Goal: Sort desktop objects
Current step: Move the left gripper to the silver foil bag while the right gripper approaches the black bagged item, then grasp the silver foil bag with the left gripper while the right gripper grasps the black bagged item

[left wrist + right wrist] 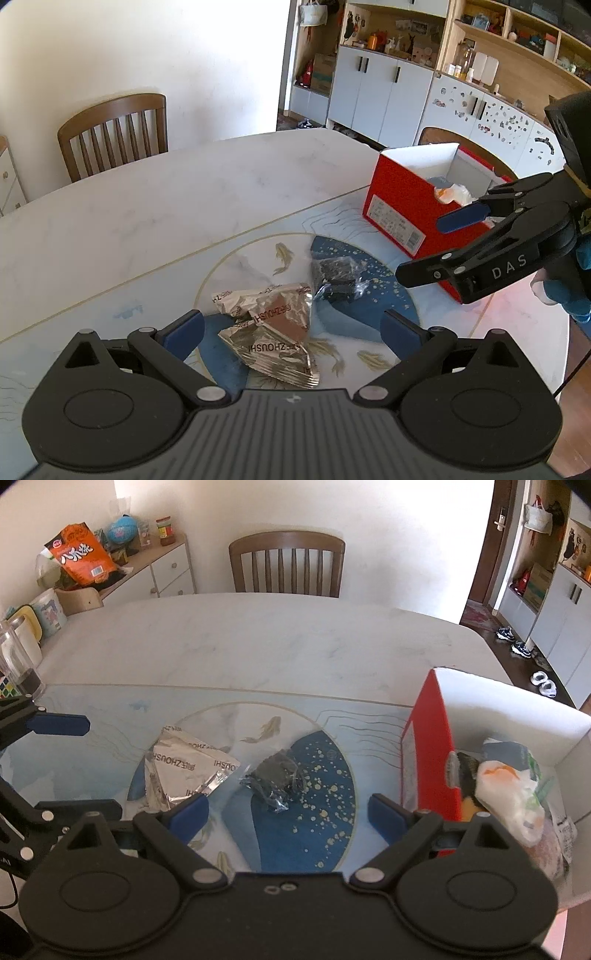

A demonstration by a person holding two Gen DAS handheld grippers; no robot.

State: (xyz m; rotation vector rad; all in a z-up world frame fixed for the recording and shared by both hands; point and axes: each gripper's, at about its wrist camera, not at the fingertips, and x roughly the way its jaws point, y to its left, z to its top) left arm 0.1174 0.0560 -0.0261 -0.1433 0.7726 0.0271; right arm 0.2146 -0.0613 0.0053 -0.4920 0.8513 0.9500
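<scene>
A crumpled silver foil packet (269, 332) lies on the table mat between the open fingers of my left gripper (291, 328). It also shows in the right wrist view (184, 771). A dark object in clear plastic wrap (338, 277) lies just beyond it, in front of my open, empty right gripper (288, 814), and shows there too (277, 779). A red box (402, 206) with white inside stands on the right and holds several wrapped items (509, 794). My right gripper (436, 247) hovers beside the box.
The white marble table (184, 192) has a blue fish-pattern mat (303, 834). A wooden chair (288, 565) stands at the far side. A glass jar (14, 657) and a sideboard with snacks (81, 557) are at the left. Cabinets (388, 92) stand behind.
</scene>
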